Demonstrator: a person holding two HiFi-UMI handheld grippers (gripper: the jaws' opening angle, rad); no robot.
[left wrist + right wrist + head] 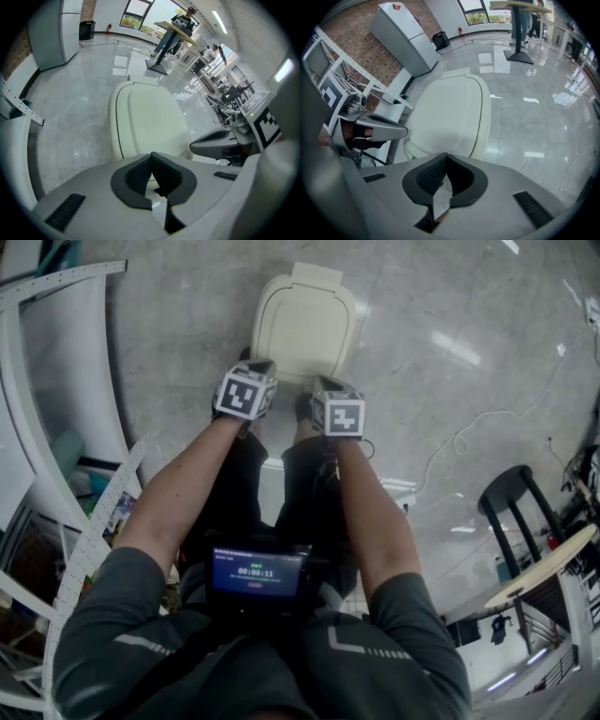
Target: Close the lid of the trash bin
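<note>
The cream trash bin (305,329) stands on the grey floor straight ahead, its lid (150,119) lying flat down on the body. My left gripper (255,371) hovers at the lid's near left corner, my right gripper (323,388) at its near right corner. Each one's jaws meet at the tips with nothing between them. In the left gripper view the shut gripper (151,158) points over the lid's near edge, with the right gripper (220,140) beside it. The right gripper view shows the same lid (450,112) beyond the shut tips (445,158).
A white perforated rack (56,381) runs along the left. A white cable (469,432) lies on the floor to the right, near a black stool (511,498) and a round table (544,568). A grey cabinet (405,35) stands far behind the bin.
</note>
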